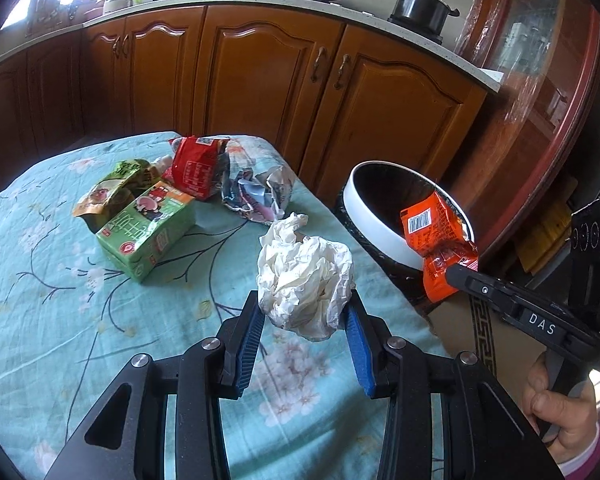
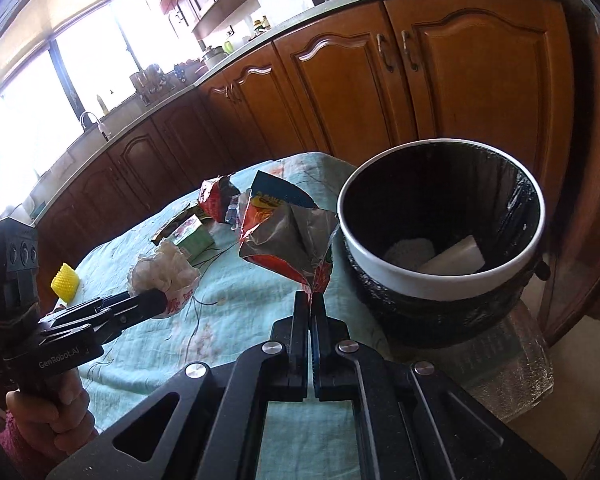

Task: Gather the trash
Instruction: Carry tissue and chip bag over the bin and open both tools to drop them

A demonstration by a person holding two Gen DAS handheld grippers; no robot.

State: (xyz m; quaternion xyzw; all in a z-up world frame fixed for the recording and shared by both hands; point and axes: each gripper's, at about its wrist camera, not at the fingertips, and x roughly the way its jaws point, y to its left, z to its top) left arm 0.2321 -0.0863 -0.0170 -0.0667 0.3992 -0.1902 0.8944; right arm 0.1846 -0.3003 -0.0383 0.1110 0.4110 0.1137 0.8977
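Observation:
My left gripper (image 1: 306, 312) is shut on a crumpled white paper ball (image 1: 304, 276), held just above the turquoise tablecloth (image 1: 60, 300); it also shows in the right wrist view (image 2: 162, 272). My right gripper (image 2: 311, 298) is shut on an orange snack wrapper (image 2: 288, 240), held beside the rim of the trash bin (image 2: 440, 276). In the left wrist view the wrapper (image 1: 440, 240) hangs at the bin's (image 1: 380, 224) near edge. The bin has a white rim, a black liner and some white trash inside.
On the table lie a green carton (image 1: 148, 232), a green-brown packet (image 1: 112, 188), a red bag (image 1: 196, 164), a crumpled foil wrapper (image 1: 256, 192) and a yellow object (image 2: 65, 282). Wooden kitchen cabinets (image 1: 260, 72) stand behind. A cabinet (image 1: 540, 80) is at right.

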